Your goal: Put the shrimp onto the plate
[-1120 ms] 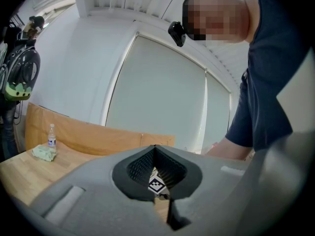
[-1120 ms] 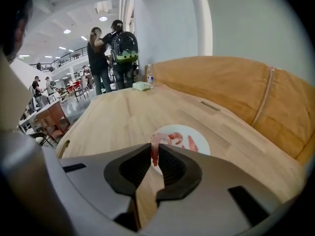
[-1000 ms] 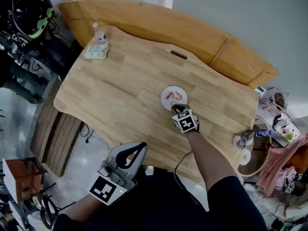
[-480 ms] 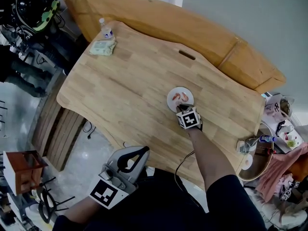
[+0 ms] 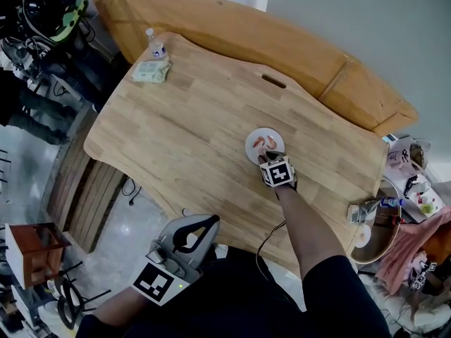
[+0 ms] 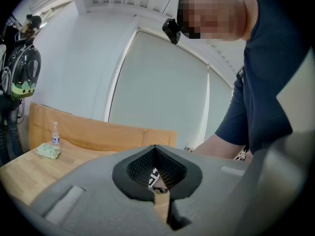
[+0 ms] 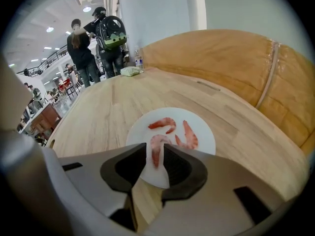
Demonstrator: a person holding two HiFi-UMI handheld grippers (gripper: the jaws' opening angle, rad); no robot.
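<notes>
A small white plate [image 5: 255, 146] sits on the wooden table [image 5: 190, 125], right of middle. Three pink shrimp lie on the plate [image 7: 204, 134]: one curled [image 7: 163, 124], one straight [image 7: 190, 134], and one [image 7: 156, 150] between my right gripper's jaws. My right gripper [image 5: 270, 158] tilts down over the plate's near rim. Its jaws have just been opening, and that gripper [image 7: 155, 156] now stands open, its pads clear of the shrimp. My left gripper [image 5: 203, 225] hangs off the table's near edge; this gripper [image 6: 156, 151] is shut on nothing.
A water bottle [image 5: 155, 46] and a green cloth [image 5: 149, 71] rest at the table's far left corner. A wooden bench [image 5: 310, 55] runs along the far side. Clutter and a small table [image 5: 405, 189] stand at the right. People [image 7: 91, 43] stand beyond the table's far left end.
The right gripper has sunk a little over the plate's near rim. The left gripper has stayed in place off the table.
</notes>
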